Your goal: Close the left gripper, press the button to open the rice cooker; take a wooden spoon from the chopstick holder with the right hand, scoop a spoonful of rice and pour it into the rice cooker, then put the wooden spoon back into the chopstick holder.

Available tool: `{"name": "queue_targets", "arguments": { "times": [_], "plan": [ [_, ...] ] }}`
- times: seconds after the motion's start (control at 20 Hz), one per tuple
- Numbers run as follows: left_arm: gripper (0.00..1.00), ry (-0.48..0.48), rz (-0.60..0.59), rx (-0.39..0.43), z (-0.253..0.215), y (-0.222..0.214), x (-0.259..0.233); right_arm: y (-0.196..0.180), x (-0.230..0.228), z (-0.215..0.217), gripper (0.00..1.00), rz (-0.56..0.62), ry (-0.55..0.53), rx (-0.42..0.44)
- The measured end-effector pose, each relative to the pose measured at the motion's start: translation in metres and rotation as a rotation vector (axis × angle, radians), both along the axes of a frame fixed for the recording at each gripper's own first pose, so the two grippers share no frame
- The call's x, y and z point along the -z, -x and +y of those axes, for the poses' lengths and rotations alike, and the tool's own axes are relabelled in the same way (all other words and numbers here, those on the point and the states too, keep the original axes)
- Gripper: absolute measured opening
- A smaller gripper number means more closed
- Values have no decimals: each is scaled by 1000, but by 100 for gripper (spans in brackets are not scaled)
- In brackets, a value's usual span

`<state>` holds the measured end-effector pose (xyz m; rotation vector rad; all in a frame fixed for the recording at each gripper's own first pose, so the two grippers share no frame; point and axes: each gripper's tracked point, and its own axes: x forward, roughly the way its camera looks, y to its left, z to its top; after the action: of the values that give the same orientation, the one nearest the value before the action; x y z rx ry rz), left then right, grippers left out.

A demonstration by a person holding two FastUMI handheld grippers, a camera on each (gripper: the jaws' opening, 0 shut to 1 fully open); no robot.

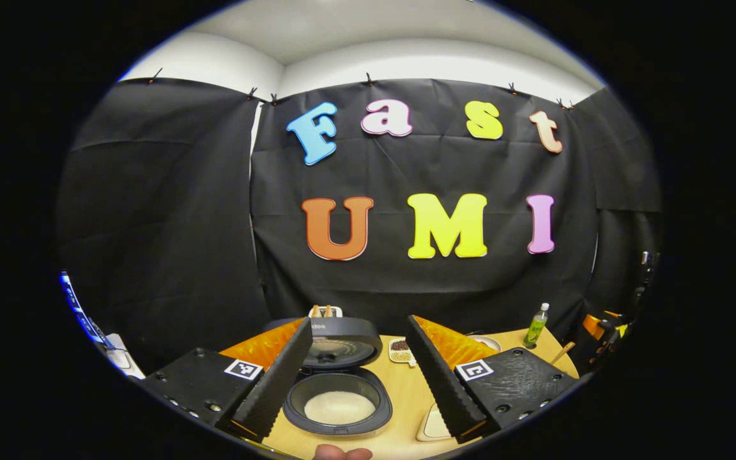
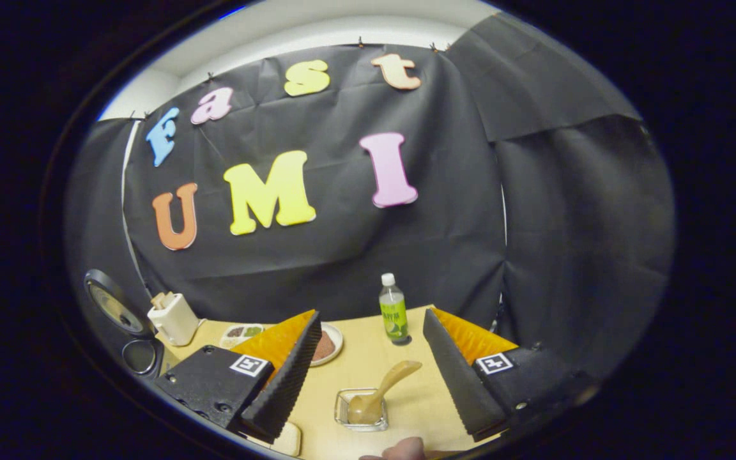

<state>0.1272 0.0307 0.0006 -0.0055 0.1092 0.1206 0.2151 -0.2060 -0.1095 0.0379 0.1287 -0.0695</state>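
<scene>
Wooden table [image 2: 419, 396] before black cloth wall. Left gripper [image 1: 358, 383] wide apart, holding nothing, above rice cooker [image 1: 337, 402]; lid [image 1: 336, 342] up, white rice in pot. Chopstick holder [image 1: 326, 312] behind cooker. Right gripper [image 2: 368, 396] wide apart, holding nothing. Wooden spoon [image 2: 381, 393] between its fingers on table, bowl down in small clear dish [image 2: 360, 410], handle slanting up, away and rightward. Green bottle [image 2: 393, 310] upright beyond. Cooker and holder at left edge of right gripper view.
</scene>
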Motion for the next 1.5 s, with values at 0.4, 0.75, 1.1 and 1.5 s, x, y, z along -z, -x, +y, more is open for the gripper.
{"name": "queue_targets", "arguments": {
  "times": [0.4,0.75,1.1,1.5],
  "plan": [
    [95,115,131,-21,51,-60,9,73,-85,51,99,-148,56,-60],
    [95,162,315,-95,81,-112,60,130,-86,58,100,-130,43,-22],
    [95,183,415,-59,69,-115,92,153,-88,57,100,-124,65,30],
    [97,216,448,-45,59,-76,110,166,-92,75,99,-142,62,21]
  ]
}}
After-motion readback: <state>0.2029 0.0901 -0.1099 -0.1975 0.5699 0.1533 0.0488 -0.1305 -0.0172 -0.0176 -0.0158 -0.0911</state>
